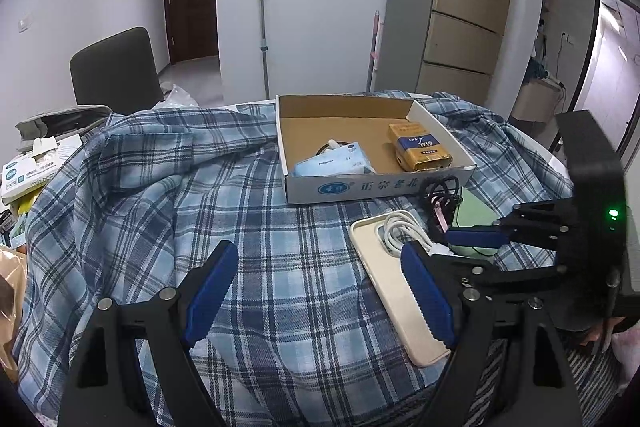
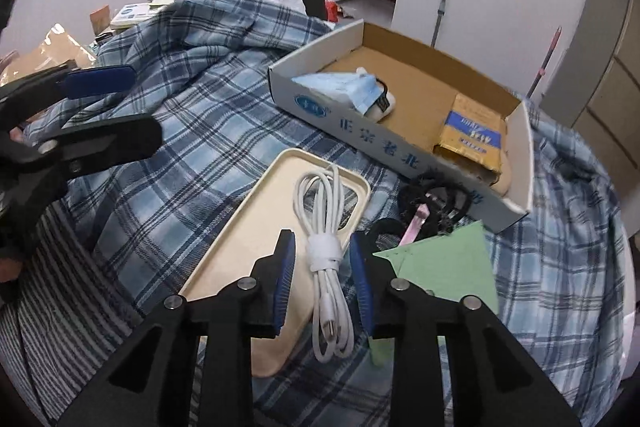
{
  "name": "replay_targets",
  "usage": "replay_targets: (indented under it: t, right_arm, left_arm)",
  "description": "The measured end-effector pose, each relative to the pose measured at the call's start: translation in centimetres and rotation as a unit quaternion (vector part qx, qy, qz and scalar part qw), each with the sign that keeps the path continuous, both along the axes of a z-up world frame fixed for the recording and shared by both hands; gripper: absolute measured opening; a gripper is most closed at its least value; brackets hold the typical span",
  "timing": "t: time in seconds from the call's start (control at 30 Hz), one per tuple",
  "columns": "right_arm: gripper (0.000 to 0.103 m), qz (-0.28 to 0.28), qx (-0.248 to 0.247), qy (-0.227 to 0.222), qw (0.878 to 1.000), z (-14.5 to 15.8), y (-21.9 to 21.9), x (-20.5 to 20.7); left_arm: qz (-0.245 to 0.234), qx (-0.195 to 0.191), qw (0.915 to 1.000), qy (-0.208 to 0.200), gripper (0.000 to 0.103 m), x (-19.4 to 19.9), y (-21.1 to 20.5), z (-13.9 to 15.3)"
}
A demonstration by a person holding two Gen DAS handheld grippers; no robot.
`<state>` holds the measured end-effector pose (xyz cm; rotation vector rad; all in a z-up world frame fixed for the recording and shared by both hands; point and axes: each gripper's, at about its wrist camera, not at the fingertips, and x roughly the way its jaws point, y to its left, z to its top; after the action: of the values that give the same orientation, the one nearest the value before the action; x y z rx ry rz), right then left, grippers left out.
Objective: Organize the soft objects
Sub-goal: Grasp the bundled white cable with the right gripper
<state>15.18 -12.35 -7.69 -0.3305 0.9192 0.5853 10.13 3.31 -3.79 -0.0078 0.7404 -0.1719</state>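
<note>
A coiled white cable [image 2: 326, 259] lies on a cream phone case [image 2: 280, 227] on the plaid cloth. My right gripper [image 2: 325, 285] is open, its blue pads on either side of the cable's strap, apart from it. The cable [image 1: 400, 233] and case [image 1: 396, 283] also show in the left wrist view, with my right gripper [image 1: 448, 247] over them. My left gripper [image 1: 320, 291] is open and empty above the cloth, left of the case. A cardboard box [image 1: 420, 115] [image 2: 516, 131] holds a blue mask pack [image 1: 336, 163] [image 2: 344, 87] and a yellow packet [image 1: 420, 147] [image 2: 472, 143].
A black hair tie bundle [image 2: 436, 203] and a green sheet [image 2: 448, 267] lie right of the case, in front of the box. Clutter [image 1: 36, 163] sits at the table's left. A dark chair [image 1: 114, 71] stands behind the table.
</note>
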Motion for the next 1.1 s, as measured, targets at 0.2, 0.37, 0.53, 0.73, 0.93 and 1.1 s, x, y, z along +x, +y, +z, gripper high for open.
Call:
replay_targets:
  t: [0.2,0.37,0.53,0.73,0.93,1.1]
  right_arm:
    - [0.024,0.000,-0.009,0.015,1.000,-1.5,0.2,0.4]
    - [0.017,-0.010,0.002,0.003,1.000,-1.1,-0.2,0.3]
    - [0.016,-0.033,0.048,-0.042,0.997,1.9,-2.3,-0.7]
    - [0.017,-0.078,0.090,-0.074,0.990,4.7,-6.3,-1.8]
    - [0.017,-0.152,0.104,-0.054,0.981,3.3,-9.4,-0.4]
    - [0.017,-0.178,0.108,-0.052,0.977,2.7,-10.6,-0.2]
  left_arm:
    - [-0.007,0.011,0.9999,0.003,0.085,0.1,-0.5,-0.4]
    - [-0.011,0.024,0.9997,0.003,0.085,0.1,-1.0,-0.6]
    - [-0.012,0.029,0.9995,0.001,0.085,0.0,-1.2,-0.6]
    - [-0.014,0.024,0.9994,0.019,0.085,0.4,-1.8,-0.8]
    - [-0.003,-0.007,0.9968,0.079,0.085,2.0,-3.3,-1.8]
    - [0.030,0.018,0.9934,0.109,0.085,3.1,-5.2,-2.6]
